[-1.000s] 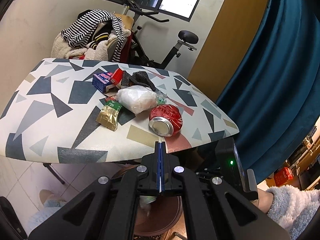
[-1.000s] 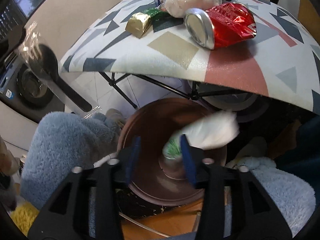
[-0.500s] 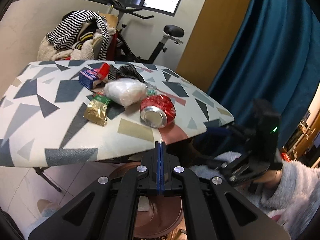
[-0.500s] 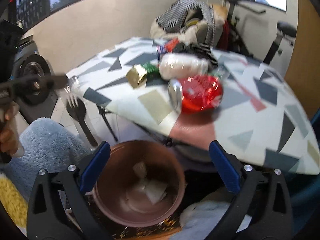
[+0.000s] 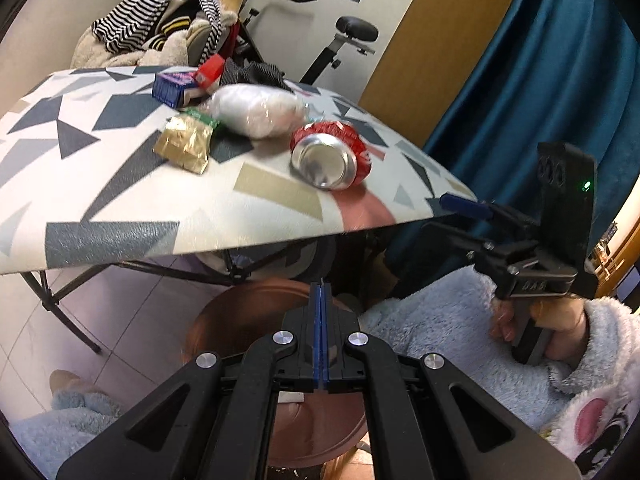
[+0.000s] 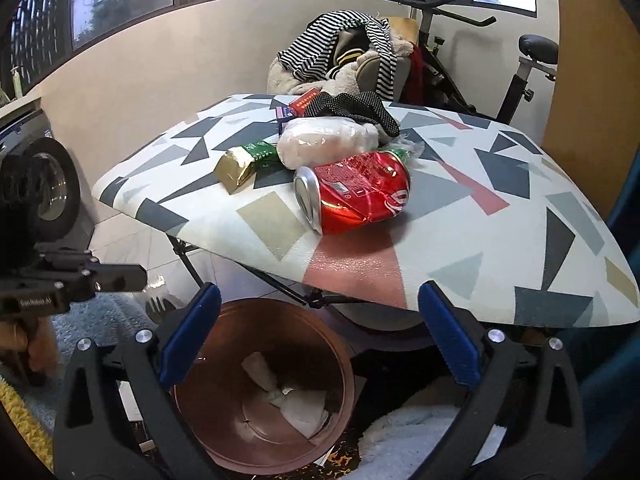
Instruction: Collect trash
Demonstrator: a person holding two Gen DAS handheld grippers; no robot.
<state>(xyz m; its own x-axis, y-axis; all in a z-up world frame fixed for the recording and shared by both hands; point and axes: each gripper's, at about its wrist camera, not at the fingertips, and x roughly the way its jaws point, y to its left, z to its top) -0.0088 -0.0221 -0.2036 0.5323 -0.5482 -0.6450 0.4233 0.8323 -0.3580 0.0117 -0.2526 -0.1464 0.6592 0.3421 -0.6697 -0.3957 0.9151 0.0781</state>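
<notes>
Hovering wide open above the bin (image 6: 260,392), the right claw (image 6: 320,336) should reach for the can (image 6: 356,196) on the table (image 6: 500,240), squeezing across its sides; the left claw (image 5: 321,344) stays shut.

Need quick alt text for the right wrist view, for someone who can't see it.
The open right gripper hangs empty above a brown bin holding crumpled white scraps. Beyond it, a patterned table carries a crushed red can, a gold wrapper and a white bag.
</notes>
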